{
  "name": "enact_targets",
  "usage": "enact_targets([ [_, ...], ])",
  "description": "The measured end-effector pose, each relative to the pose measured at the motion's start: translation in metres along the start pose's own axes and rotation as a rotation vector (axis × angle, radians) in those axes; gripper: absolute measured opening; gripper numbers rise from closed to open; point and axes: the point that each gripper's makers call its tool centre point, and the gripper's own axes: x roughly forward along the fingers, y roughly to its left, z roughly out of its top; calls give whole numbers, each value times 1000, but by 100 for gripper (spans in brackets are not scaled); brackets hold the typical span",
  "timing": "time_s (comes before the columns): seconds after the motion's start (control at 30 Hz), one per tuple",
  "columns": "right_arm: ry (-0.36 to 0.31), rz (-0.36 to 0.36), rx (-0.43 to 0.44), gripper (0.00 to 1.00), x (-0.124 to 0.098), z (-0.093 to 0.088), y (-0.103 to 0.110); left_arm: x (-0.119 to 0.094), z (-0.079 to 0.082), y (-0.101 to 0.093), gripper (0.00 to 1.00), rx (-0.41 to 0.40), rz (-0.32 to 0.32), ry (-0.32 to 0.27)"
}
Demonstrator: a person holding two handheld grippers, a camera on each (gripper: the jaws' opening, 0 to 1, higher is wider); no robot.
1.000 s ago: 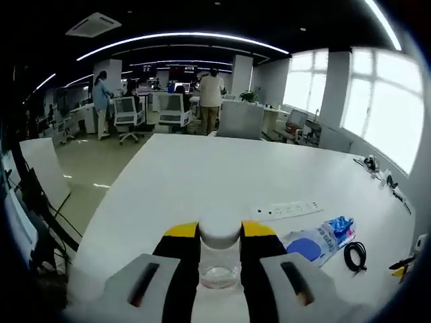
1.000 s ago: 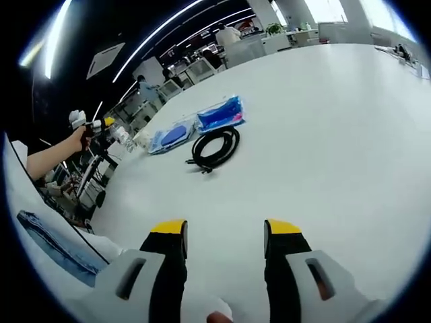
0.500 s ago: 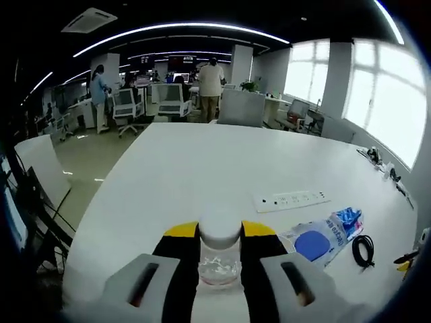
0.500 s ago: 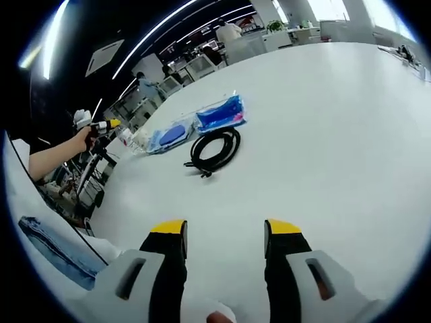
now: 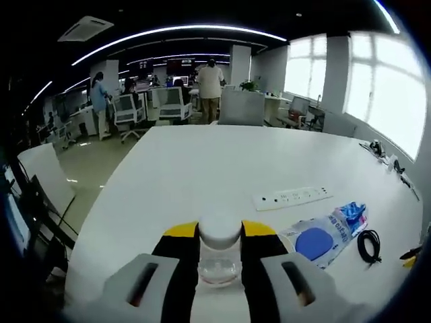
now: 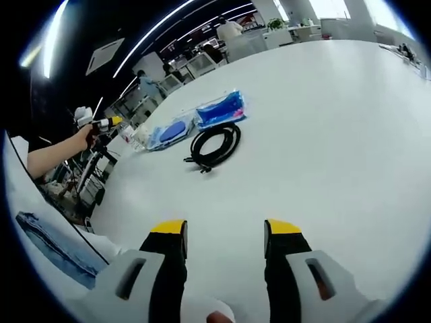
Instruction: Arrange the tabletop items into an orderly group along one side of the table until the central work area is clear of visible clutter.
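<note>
Up close, the left gripper [image 5: 220, 232] was clamped on a small clear bottle with a white cap [image 5: 219, 256], its yellow-tipped jaws pressed against either side of the bottle, which was held above the near edge of the white table [image 5: 202, 168]. Beyond it and to the right, a white power strip [image 5: 293, 197] lay flat on the table. Nearer and further right sat a clear plastic bag with blue contents [image 5: 324, 232], and just beside that a coiled black cable [image 5: 369, 245]. Far off, people stood among office chairs.

The right gripper [image 6: 224, 232] was held low over the table with its jaws spread wide and nothing between them. Well ahead of it lay the coiled black cable [image 6: 214, 147], touching the plastic bag with blue contents [image 6: 195, 120] behind it. To the far left, a person's hand [image 6: 83, 139] held the left gripper [image 6: 102, 124] out over the table's edge.
</note>
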Motion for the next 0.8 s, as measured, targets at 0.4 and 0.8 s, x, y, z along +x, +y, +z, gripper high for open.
enact_targets([
  [0.4,-9,14,-4,44,0,-1,1,-5,9,8,49,24,32,-100],
  [0.8,-34,46,-31,45,1,4,9,-35,9,5,76,-26,-21,-152],
])
